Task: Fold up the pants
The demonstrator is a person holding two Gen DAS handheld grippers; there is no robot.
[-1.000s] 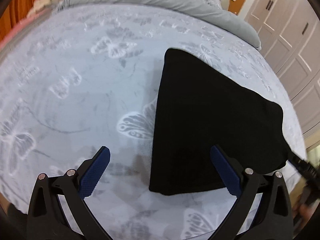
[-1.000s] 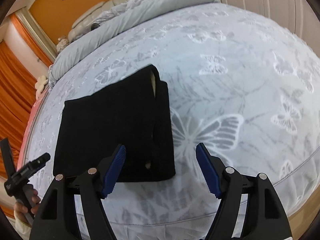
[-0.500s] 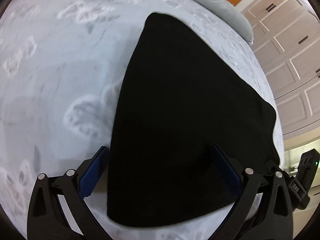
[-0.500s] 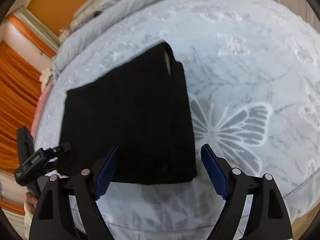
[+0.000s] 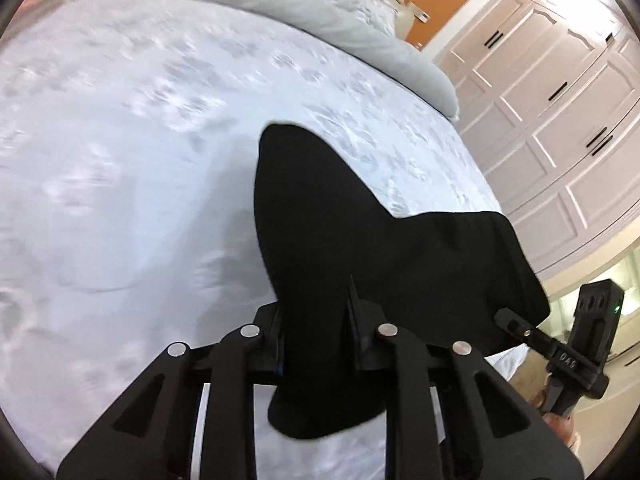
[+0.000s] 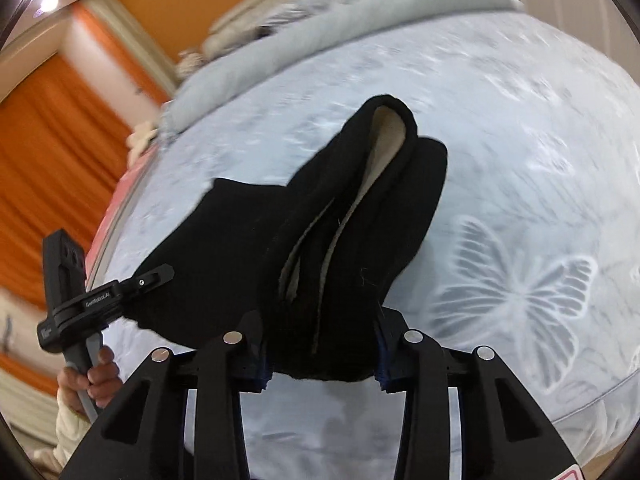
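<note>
The left gripper (image 5: 316, 344) is clenched on the near left corner of the black pants (image 5: 360, 240), its jaws having just been closing with the cloth bunched between them, and the right gripper (image 6: 320, 356) grasps the near right corner the same way, its jaws likewise just drawn in on a thick wad of layers. The pants are an already folded bundle resting on the pale butterfly-print bedspread (image 5: 120, 200), with the near edge raised off the bed and sagging between the two grips while the far end remains on the cover. In the right wrist view a light lining shows inside the folded layers at the far tip, so several thicknesses are being carried together. Taking both near corners at once looks meant to keep the edge straight and the layers stacked, so that it can be brought over the far end for another fold. The risk, as I judge it, is an inner layer slipping free from the right grip.
</note>
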